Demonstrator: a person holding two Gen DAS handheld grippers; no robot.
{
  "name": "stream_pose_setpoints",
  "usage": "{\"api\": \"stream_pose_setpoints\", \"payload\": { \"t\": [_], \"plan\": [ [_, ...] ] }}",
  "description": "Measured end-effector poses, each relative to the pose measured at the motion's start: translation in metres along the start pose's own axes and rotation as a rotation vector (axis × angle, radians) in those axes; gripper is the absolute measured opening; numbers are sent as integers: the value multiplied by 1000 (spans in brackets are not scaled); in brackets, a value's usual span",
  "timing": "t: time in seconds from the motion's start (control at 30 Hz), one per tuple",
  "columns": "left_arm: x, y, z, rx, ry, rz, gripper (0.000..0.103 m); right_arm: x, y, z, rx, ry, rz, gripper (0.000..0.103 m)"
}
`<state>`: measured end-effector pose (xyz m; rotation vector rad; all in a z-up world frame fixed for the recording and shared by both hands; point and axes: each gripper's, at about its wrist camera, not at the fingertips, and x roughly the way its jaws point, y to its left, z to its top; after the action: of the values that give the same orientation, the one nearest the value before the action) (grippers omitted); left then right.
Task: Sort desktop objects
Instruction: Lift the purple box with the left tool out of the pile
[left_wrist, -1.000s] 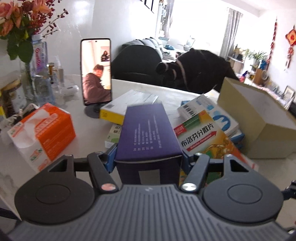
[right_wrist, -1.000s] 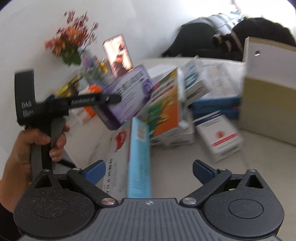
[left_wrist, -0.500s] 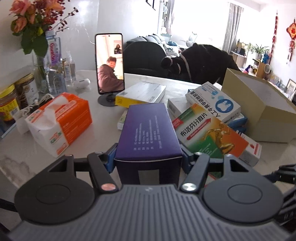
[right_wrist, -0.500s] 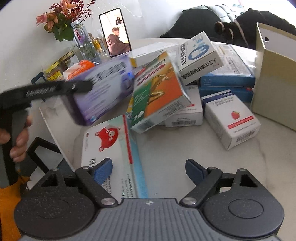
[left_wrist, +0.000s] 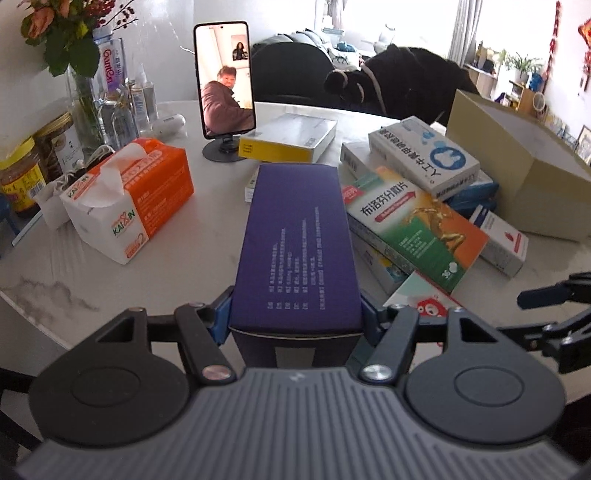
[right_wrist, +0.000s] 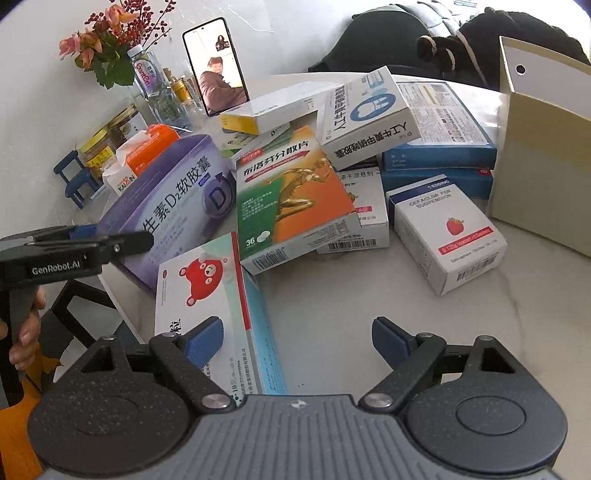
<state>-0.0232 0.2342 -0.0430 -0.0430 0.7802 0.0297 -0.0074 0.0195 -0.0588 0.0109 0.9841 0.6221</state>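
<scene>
Clearly early days: a jumbled pile of medicine boxes (right_wrist: 332, 173) unsorted on the marble surface (right_wrist: 351, 302) beside the cardboard box (left_wrist: 517, 166). Only one purple box (left_wrist: 295, 243) lifted, clamped in the left tool (left_wrist: 295, 321). Right tool (right_wrist: 295, 339) with jaws just widening, spread apart over the edge of the red-bear box (right_wrist: 203, 291), not gripping it.

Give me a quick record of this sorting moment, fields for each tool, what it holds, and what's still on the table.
left tool: shut on purple box
right tool: open, holds nothing, over bear box
pile: orange-green box, strawberry box, blue boxes
bin: beige carton, at the right
</scene>
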Motion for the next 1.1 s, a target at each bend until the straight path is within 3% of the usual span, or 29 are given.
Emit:
{"api": "stream_pose_setpoints", "payload": {
  "t": [0.2,0.63,1.1],
  "plan": [
    [11,2,13,6,38,-13,67,-7,-2,4,13,-8,-11,97],
    [37,1,32,7,102,-7,65,-22,-8,8,41,-42,-22,99],
    [43,0,37,-31,90,25,63,-32,-14,13,70,-66,-3,102]
  ]
}}
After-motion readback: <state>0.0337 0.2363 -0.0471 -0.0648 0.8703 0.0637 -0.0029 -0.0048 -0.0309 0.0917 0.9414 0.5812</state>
